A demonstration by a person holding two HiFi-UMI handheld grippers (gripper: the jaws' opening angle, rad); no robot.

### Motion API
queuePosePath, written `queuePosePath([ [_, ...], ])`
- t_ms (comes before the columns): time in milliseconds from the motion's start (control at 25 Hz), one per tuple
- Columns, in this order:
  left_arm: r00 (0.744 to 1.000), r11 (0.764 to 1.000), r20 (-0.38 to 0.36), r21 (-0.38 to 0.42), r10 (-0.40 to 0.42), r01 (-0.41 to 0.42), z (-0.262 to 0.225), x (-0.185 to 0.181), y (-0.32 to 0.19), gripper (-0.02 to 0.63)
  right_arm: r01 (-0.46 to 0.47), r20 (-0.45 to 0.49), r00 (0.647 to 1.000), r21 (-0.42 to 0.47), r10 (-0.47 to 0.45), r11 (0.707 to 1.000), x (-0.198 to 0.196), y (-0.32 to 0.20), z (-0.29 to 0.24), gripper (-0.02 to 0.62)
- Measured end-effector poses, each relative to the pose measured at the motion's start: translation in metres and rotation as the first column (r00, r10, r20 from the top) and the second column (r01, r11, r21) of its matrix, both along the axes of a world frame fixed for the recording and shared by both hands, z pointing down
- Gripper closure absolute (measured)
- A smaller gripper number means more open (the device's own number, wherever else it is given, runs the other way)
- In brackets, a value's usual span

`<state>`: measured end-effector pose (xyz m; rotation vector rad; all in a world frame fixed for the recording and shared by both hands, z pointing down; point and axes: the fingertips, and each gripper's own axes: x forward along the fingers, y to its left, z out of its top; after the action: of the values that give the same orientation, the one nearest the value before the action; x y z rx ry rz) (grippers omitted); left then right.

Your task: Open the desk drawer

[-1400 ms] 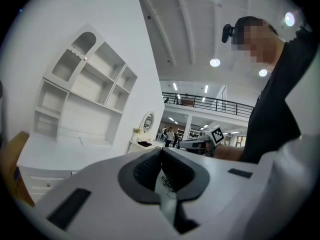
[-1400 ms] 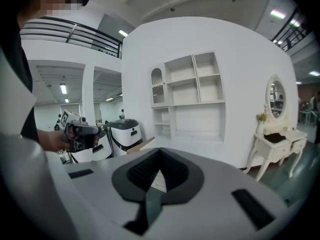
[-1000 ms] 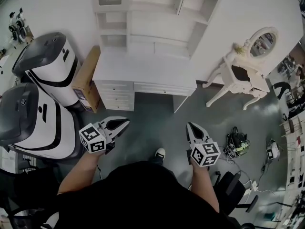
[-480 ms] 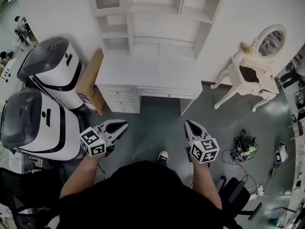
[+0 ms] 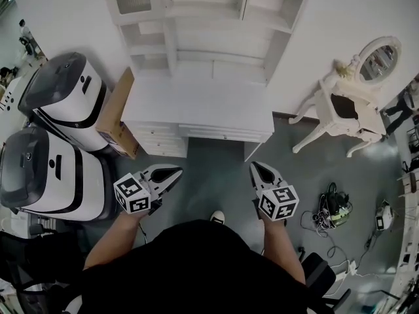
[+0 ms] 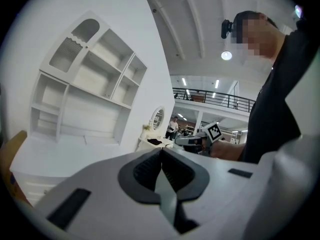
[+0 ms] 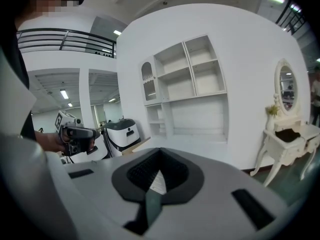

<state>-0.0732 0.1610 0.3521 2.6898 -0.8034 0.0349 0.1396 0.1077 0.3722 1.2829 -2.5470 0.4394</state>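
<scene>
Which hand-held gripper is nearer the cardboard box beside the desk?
Left. The left hand-held gripper is below and right of the cardboard box in the head view; the right hand-held gripper is farther right.

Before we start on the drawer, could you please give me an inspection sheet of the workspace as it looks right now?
Surface: white desk top, nothing seen on it.
Job's things: desk drawers look closed; neither gripper touches them.
Clutter: cardboard box leaning at the desk's left side; two white and dark machines beside it.
Grippers: left gripper and right gripper both shut, nothing between the jaws, held above the floor short of the desk.
Cables: tangled bundle on the floor at the right.
Surroundings: white shelf unit above the desk; dressing table with oval mirror to the right; grey floor.
</scene>
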Motion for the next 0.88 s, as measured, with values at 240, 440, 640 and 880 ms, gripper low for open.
queuePosePath([
  [240, 1.000, 1.000, 0.020, -0.017, 0.018, -0.018, 0.005, 0.037, -0.025, 0.597, 0.032, -0.004, 0.999, -0.009, -0.032, 0.999, 0.024, -0.038, 0.003, 0.594],
  [440, 0.999, 0.998, 0.020, -0.043, -0.037, 0.038, 0.011, 0.051, -0.047, 0.597, 0.059, 0.009, 0.998, -0.015, -0.059, 0.998, 0.044, -0.064, 0.008, 0.594],
  [640, 0.998, 0.997, 0.032, -0.043, -0.063, 0.064, 0.007, 0.076, -0.069, 0.597, 0.081, 0.026, 0.996, -0.032, -0.080, 0.996, 0.068, -0.084, 0.016, 0.594],
  [880, 0.995, 0.996, 0.065, -0.045, -0.079, 0.082, 0.009, 0.094, -0.079, 0.597, 0.083, 0.049, 0.996, -0.042, -0.081, 0.996, 0.087, -0.098, 0.023, 0.594],
])
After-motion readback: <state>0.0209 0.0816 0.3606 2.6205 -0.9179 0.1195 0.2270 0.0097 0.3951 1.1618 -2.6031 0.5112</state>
